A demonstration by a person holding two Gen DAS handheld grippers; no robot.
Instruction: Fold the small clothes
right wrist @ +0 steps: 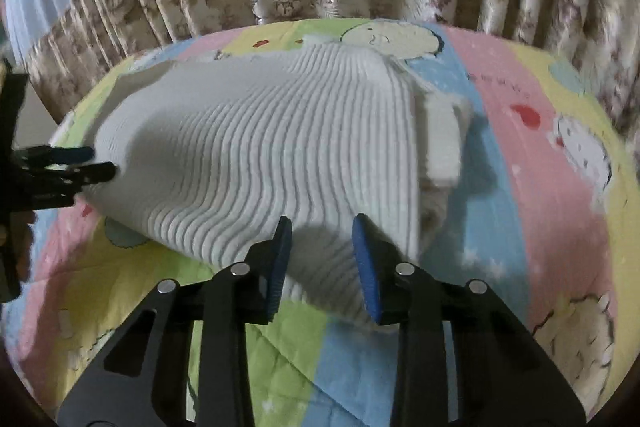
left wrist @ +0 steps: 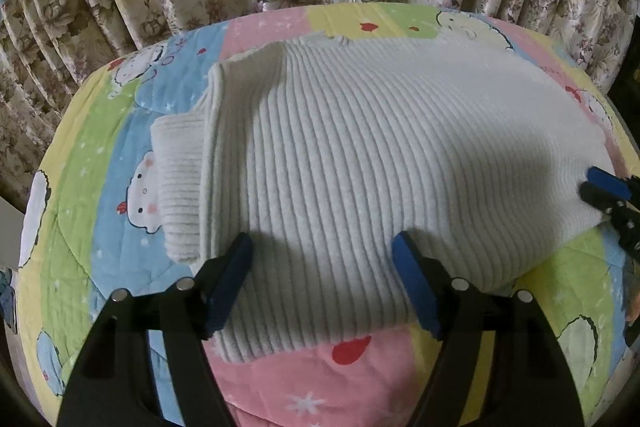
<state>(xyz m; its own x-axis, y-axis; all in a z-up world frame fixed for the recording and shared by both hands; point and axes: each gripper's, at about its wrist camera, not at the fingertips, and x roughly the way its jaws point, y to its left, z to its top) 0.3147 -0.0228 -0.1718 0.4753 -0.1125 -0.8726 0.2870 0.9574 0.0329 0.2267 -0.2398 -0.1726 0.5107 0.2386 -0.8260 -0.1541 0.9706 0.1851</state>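
A white ribbed sweater (left wrist: 360,155) is spread on a pastel quilt (left wrist: 280,379), straddled by 2 gaping tools: left gripper (left wrist: 322,283), right gripper (right wrist: 322,259).

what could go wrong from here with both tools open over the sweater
1. Both tools are open around thick knit: the left tool and right tool straddle the near edge of the white sweater. Closing may catch only the top layer, so the fold could come apart.
2. A bulky folded part sticks out at one end; lifting may let it flop loose.
3. A low grab might also pinch the quilt underneath.
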